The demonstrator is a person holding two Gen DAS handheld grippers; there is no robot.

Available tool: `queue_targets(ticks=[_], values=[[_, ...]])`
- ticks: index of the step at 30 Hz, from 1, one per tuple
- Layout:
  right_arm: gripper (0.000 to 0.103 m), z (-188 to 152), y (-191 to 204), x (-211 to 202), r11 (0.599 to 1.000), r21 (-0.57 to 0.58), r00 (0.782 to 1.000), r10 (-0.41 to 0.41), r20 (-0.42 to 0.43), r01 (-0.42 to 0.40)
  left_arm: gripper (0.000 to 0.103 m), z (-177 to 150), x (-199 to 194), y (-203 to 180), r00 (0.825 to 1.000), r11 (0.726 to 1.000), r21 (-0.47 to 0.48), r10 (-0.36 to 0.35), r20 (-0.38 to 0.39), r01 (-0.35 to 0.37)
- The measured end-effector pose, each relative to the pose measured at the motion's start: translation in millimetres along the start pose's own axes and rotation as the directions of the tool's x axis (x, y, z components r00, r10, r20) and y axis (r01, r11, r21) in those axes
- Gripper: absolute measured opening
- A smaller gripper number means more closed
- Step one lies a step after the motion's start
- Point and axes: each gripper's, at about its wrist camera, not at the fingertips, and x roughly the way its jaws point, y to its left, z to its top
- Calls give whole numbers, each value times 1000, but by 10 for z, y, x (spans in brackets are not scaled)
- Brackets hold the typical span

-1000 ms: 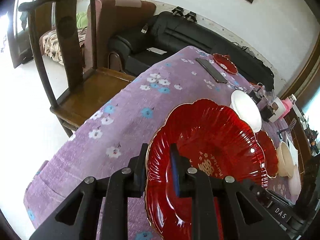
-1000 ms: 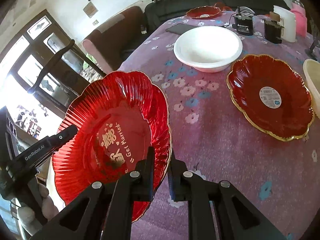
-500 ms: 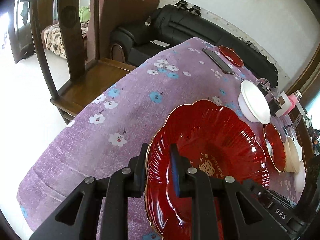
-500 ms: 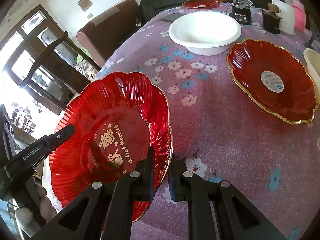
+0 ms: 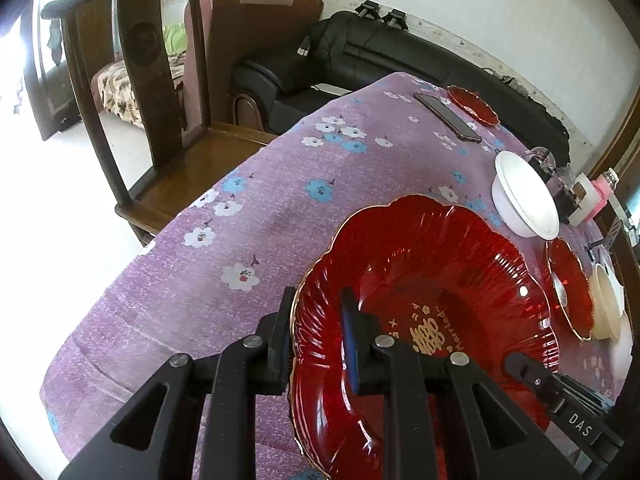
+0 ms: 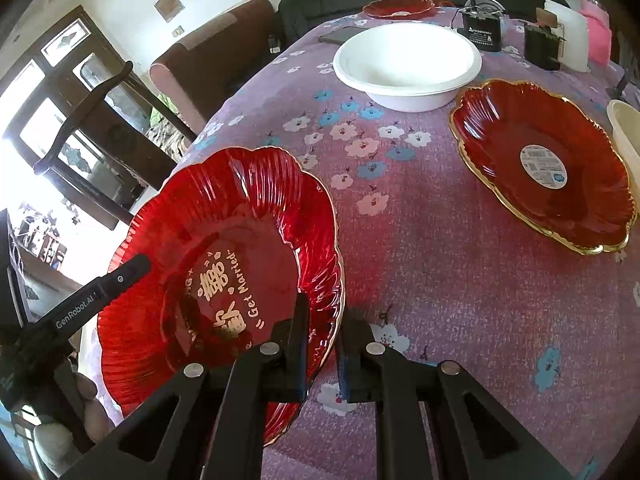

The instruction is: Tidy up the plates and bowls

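Note:
A red scalloped plate (image 5: 420, 288) with gold lettering is held above the purple flowered tablecloth (image 5: 280, 200). My left gripper (image 5: 318, 336) is shut on its left rim. My right gripper (image 6: 323, 332) is shut on its right rim, and the plate shows in the right wrist view (image 6: 224, 256). A second red plate (image 6: 548, 164) with a round sticker lies flat to the right. A white bowl (image 6: 408, 64) stands behind it. A small red plate (image 6: 398, 6) sits at the far end. A cream bowl (image 6: 624, 140) shows at the right edge.
A phone (image 5: 448, 118) lies near the far end. Black boxes (image 6: 484, 30), a white box and a pink item stand at the far right. A wooden chair (image 5: 152, 92) stands by the table's left edge, with a black sofa (image 5: 360, 56) behind.
Both grippers have carried the held plate back toward the near end of the table and a little lower. The other plates and bowls have not moved.

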Motion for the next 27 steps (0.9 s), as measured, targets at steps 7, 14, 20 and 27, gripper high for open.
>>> queue_targets(ticks=[7, 14, 20, 27], values=[[13, -4, 8, 0, 1000, -13, 1000, -5, 9, 5, 20, -13, -33, -8, 999, 999, 9, 30, 19, -30], [14, -12, 8, -10, 1000, 1, 1000, 1, 17, -1, 20, -9, -136, -14, 997, 999, 13, 51, 58, -52], [14, -11, -14, -47, 1000, 20, 1000, 10, 29, -10, 54, -1, -324, -2, 990, 997, -6, 75, 123, -75], [18, -42, -70, -241, 1000, 22, 997, 20, 77, -22, 67, 4, -634, -5, 974, 995, -20, 99, 205, -97]])
